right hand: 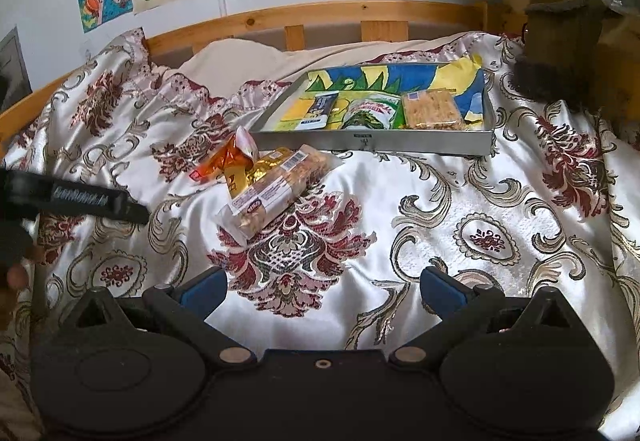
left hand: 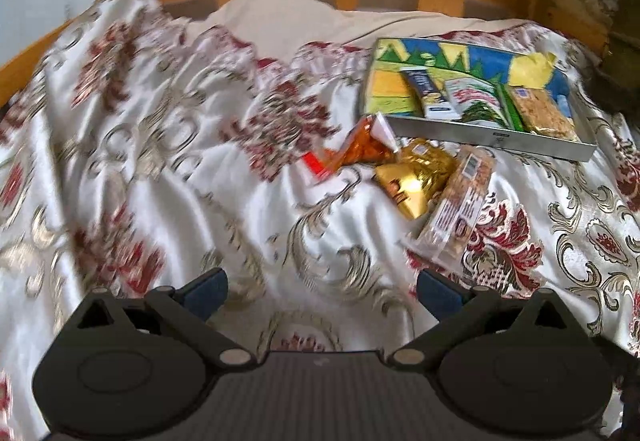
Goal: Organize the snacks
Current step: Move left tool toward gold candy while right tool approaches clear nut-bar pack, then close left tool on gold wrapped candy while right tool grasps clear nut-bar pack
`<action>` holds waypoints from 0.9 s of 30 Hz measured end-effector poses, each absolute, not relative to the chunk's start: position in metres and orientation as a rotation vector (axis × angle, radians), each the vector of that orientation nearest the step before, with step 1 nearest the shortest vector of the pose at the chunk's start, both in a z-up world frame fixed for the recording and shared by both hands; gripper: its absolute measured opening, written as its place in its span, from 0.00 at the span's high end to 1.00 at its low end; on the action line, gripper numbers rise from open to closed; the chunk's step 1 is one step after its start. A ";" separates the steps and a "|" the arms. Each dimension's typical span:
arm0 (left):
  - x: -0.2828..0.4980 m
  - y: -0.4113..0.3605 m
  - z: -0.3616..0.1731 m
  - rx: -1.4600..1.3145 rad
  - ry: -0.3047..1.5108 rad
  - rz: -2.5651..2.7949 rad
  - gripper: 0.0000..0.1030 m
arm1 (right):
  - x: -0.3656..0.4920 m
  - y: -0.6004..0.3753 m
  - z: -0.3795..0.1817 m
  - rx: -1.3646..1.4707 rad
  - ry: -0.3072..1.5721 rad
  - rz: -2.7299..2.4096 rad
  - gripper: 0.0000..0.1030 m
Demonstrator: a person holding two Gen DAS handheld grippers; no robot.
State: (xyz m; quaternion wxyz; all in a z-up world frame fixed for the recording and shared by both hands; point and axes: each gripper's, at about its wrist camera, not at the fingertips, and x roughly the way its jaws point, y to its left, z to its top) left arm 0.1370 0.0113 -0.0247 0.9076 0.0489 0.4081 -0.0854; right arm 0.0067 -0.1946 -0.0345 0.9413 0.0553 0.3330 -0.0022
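A grey metal tray [left hand: 492,139] [right hand: 372,141] with a colourful lining lies on the bedspread and holds a blue packet [right hand: 320,109], a green and white packet [right hand: 370,115] and a clear cracker pack [right hand: 434,111]. In front of it lie an orange bag [left hand: 360,149] [right hand: 224,161], a gold packet [left hand: 416,177] [right hand: 260,171] and a long clear biscuit pack [left hand: 456,201] [right hand: 272,197]. My left gripper [left hand: 322,291] hovers open over the bedspread, short of the loose snacks. My right gripper [right hand: 324,287] is open too, well in front of the tray. Neither holds anything.
The patterned satin bedspread [right hand: 460,201] covers the bed, with a wooden headboard [right hand: 320,15] and a wall of drawings behind. A person's hand with the other gripper's body [right hand: 72,197] shows at the left of the right wrist view. Dark clutter [right hand: 568,21] stands at the right.
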 end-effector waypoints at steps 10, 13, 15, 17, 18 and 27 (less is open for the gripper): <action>0.191 0.029 -0.026 0.086 0.797 -0.169 0.01 | 0.056 -0.162 -0.040 0.156 0.661 0.003 0.01; 0.203 0.052 -0.024 -0.035 0.799 -0.104 0.01 | 0.091 -0.139 -0.053 0.183 0.686 -0.014 0.01; 0.208 0.067 -0.025 -0.110 0.803 -0.069 0.01 | 0.112 -0.125 -0.064 0.219 0.689 -0.028 0.01; 0.213 0.076 -0.027 -0.157 0.813 -0.065 0.01 | 0.131 -0.113 -0.074 0.239 0.695 -0.036 0.04; 0.216 0.079 -0.029 -0.171 0.818 -0.064 0.01 | 0.138 -0.108 -0.078 0.236 0.699 -0.053 0.06; 0.223 0.065 -0.041 -0.155 0.815 -0.136 0.01 | 0.161 -0.123 -0.100 0.218 0.758 -0.084 0.40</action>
